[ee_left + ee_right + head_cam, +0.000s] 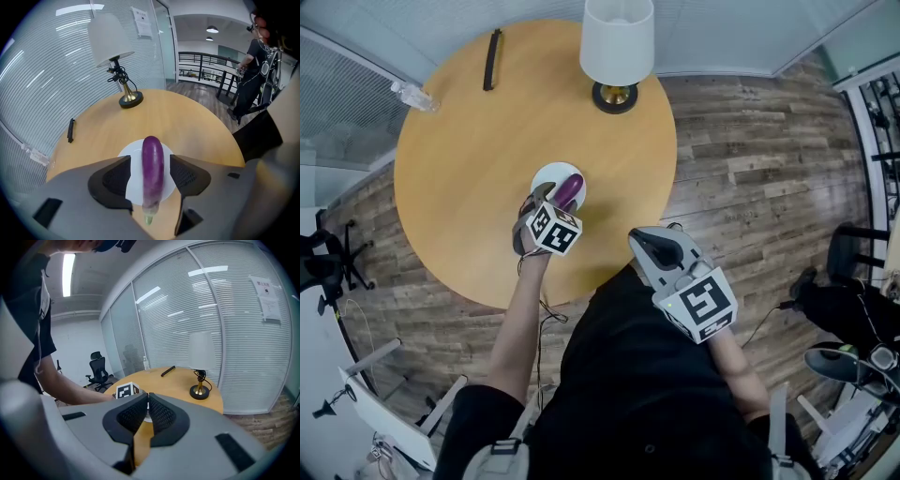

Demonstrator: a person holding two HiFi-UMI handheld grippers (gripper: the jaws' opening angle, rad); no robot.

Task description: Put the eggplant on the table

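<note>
Head view: a round wooden table [459,178] stands on a plank floor [750,159] beside glass walls with blinds [225,324]. A lamp [617,47] sits at the table's far edge and a black pen [492,59] lies toward its far left edge. Between the table's middle and near edge, the purple eggplant [153,168] lies on a white plate [546,176]. The left tongs [151,161] are spread wide and straddle the eggplant, with a gap on each side. The right tongs [146,401], pressed together and empty, hang off the near edge.

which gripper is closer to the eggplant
Left. The left gripper has its open jaws on either side of the eggplant, over the white plate. The right gripper, jaws together, hangs beyond the table edge, well apart from it.
</note>
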